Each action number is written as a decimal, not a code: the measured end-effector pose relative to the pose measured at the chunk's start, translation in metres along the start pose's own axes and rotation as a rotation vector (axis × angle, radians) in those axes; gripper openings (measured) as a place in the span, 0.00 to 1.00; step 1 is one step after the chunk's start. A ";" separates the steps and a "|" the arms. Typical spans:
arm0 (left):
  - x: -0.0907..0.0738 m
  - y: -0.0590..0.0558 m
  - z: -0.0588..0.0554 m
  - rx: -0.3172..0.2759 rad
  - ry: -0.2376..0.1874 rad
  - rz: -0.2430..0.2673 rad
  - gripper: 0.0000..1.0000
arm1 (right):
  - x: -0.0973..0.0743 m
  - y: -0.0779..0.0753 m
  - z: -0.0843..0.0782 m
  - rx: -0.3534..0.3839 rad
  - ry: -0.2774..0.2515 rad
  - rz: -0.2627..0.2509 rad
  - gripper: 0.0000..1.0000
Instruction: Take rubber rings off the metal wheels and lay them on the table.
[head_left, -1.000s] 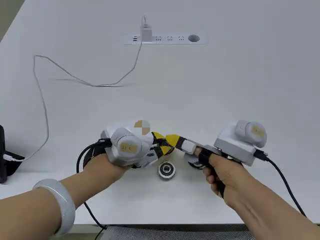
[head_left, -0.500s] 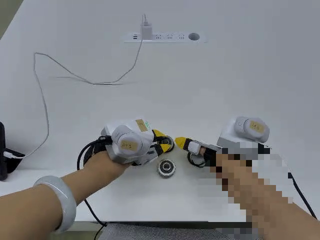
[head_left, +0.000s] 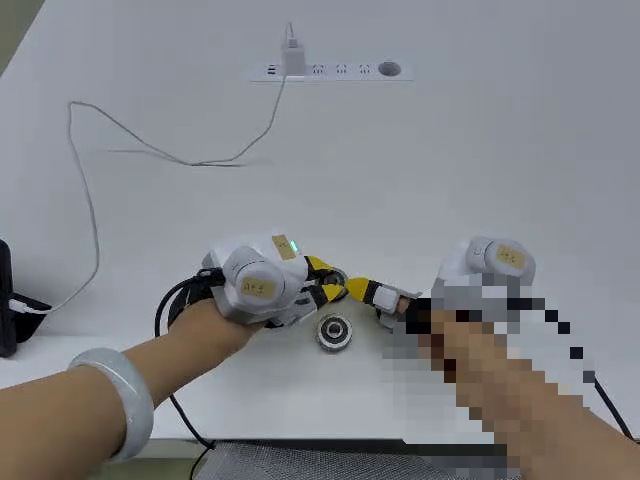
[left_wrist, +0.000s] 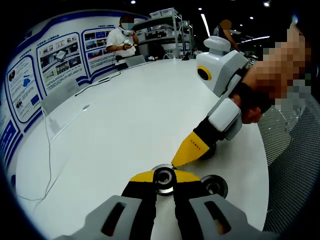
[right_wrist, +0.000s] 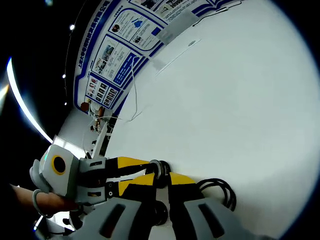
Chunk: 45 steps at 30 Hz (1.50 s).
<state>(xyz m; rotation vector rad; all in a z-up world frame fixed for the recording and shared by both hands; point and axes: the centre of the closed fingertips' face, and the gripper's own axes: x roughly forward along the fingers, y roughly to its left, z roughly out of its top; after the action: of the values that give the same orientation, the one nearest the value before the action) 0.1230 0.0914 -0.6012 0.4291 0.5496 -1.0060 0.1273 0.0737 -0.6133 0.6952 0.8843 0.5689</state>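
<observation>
My left gripper (left_wrist: 164, 176) is shut on a small metal wheel (left_wrist: 164, 180) with a dark band round its hub, held just over the table; it also shows in the head view, left gripper (head_left: 322, 283) and wheel (head_left: 333, 277). My right gripper (right_wrist: 159, 176) comes in from the right, its yellow fingertips (left_wrist: 188, 149) a narrow gap apart at the rim of that wheel (right_wrist: 158, 168). A second wheel (head_left: 333, 333) lies flat on the table in front of both. Loose black rubber rings (right_wrist: 218, 193) lie under the right gripper's body.
The white table (head_left: 450, 170) stretches far beyond the grippers. A power strip (head_left: 330, 72) sits at the back with a grey cable (head_left: 85, 200) looping down the left side to a dark device (head_left: 6, 320) at the left edge. The front table edge is close.
The right gripper drew back a little from the held wheel, then moved in to its rim again. The left gripper and its wheel stayed put.
</observation>
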 end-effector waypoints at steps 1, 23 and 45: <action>0.000 0.000 0.000 -0.001 0.000 0.000 0.12 | 0.000 -0.001 0.000 0.006 -0.001 0.000 0.12; -0.001 -0.001 0.001 -0.003 -0.004 0.002 0.12 | 0.004 0.007 -0.008 0.364 -0.043 0.088 0.21; 0.000 -0.001 0.001 0.000 -0.002 0.002 0.12 | 0.003 0.013 -0.001 0.249 -0.056 0.093 0.20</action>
<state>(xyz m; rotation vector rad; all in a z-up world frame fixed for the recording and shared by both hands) 0.1224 0.0906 -0.6002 0.4282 0.5473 -1.0045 0.1262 0.0841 -0.6056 0.9770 0.8820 0.5238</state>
